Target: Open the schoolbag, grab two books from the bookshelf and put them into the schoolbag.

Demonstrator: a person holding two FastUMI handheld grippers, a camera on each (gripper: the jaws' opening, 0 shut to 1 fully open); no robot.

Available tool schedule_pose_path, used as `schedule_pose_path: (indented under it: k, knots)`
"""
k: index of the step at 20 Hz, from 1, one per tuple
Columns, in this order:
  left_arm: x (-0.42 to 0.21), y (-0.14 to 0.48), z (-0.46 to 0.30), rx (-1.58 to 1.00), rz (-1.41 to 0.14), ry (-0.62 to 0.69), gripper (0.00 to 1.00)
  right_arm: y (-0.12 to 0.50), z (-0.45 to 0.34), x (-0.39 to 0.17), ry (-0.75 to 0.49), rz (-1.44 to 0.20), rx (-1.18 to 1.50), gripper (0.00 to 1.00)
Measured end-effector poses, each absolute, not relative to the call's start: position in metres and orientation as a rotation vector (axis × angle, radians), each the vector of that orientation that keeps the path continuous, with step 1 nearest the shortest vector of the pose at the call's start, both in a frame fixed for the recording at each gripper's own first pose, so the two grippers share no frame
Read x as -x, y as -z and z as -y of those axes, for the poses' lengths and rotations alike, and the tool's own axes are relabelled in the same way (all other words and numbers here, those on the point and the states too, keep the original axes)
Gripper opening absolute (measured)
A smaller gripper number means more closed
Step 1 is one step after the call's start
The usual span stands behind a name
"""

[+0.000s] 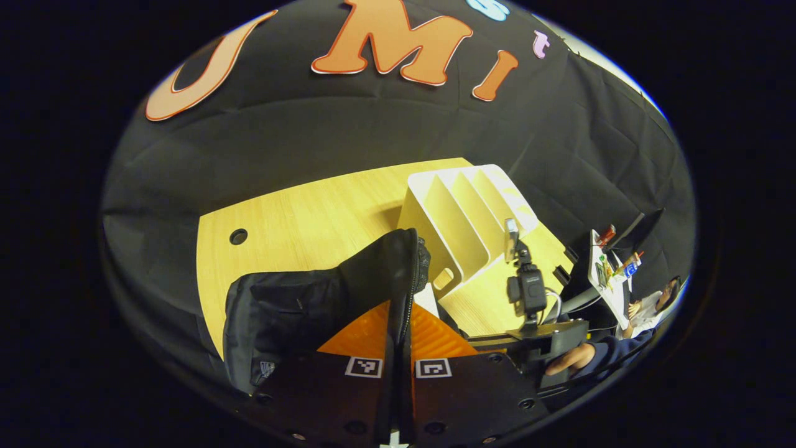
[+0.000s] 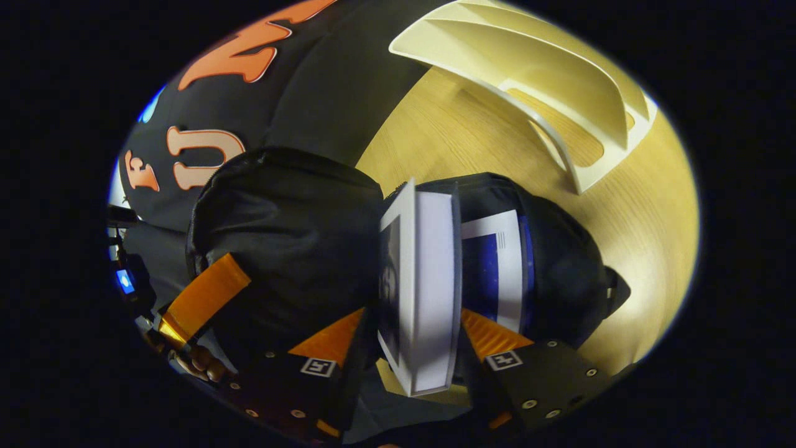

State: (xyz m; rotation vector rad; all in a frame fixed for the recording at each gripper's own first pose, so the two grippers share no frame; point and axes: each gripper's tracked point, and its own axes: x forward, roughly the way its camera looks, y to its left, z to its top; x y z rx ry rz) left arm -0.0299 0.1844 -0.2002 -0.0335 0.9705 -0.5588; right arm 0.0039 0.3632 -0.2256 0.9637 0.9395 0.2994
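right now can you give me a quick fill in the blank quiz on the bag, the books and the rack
1. The right gripper is shut on a ____ held over the open schoolbag.
2. A second book with a blue and white cover already sits ____ the schoolbag.
3. The left gripper pinches the schoolbag's ____ edge.
4. The white book rack on the wooden table holds ____ books.

Missing words: book; inside; zipper; no
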Motion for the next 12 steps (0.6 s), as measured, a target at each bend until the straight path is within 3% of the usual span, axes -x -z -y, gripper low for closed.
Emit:
schedule_pose_path:
  k: [2,3,8,12]
  knots:
    - [0.033,0.204,-0.183,0.021,-0.969,0.54,0.05,0.22,-0.339,-0.009,-0.262,-0.903,-0.922,0.93]
    - [0.034,0.204,-0.182,0.017,-0.968,0.53,0.06,0.211,-0.328,-0.01,-0.263,-0.88,-0.918,0.96]
    - [0.042,0.214,-0.161,-0.002,-0.98,0.479,0.08,0.187,-0.242,-0.01,-0.189,-0.773,-0.75,0.98]
    - [0.048,0.218,-0.141,0.0,-0.98,0.395,0.17,0.161,-0.171,-0.005,-0.164,-0.72,-0.608,0.98]
